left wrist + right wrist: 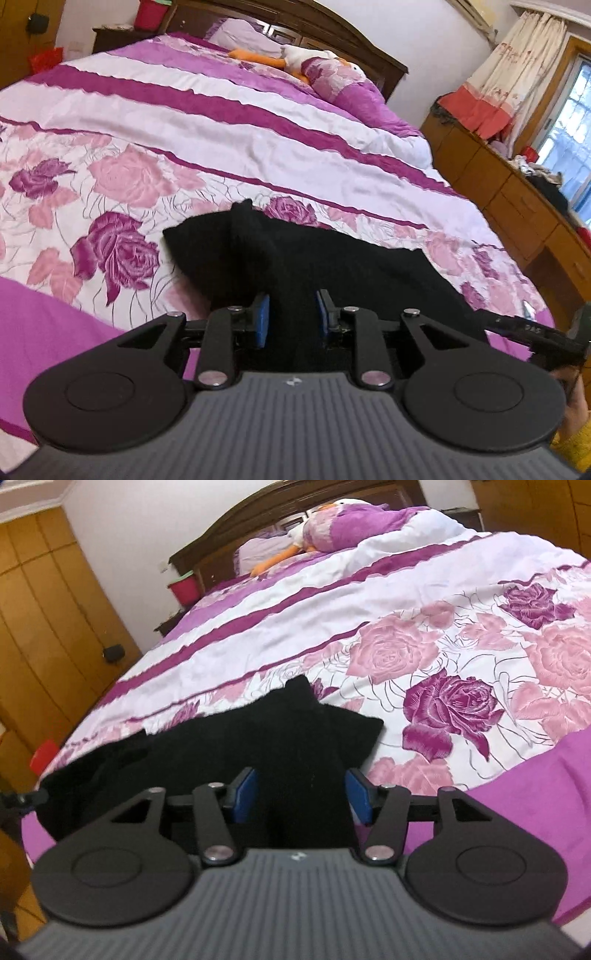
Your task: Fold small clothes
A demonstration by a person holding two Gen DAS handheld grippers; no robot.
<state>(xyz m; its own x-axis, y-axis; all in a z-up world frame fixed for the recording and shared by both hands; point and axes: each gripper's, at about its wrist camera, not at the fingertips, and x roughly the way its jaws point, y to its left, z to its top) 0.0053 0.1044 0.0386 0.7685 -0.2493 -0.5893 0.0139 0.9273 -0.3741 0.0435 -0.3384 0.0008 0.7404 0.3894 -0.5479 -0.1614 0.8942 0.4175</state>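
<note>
A small black knit garment lies crumpled near the foot of the bed, on the flowered quilt. My left gripper has its blue pads close together, with a raised fold of the black garment filling the gap and touching both. In the right wrist view the same garment runs back between the fingers of my right gripper. Those jaws stand wide, and a light gap shows beside the right pad, so the cloth sits loose between them. The right gripper's finger shows at the left view's right edge.
The bed carries a purple and white striped quilt, with a plush duck and pillows at the dark headboard. A wooden dresser runs along one side, and wooden wardrobe doors along the other. A hand in a yellow sleeve shows low right.
</note>
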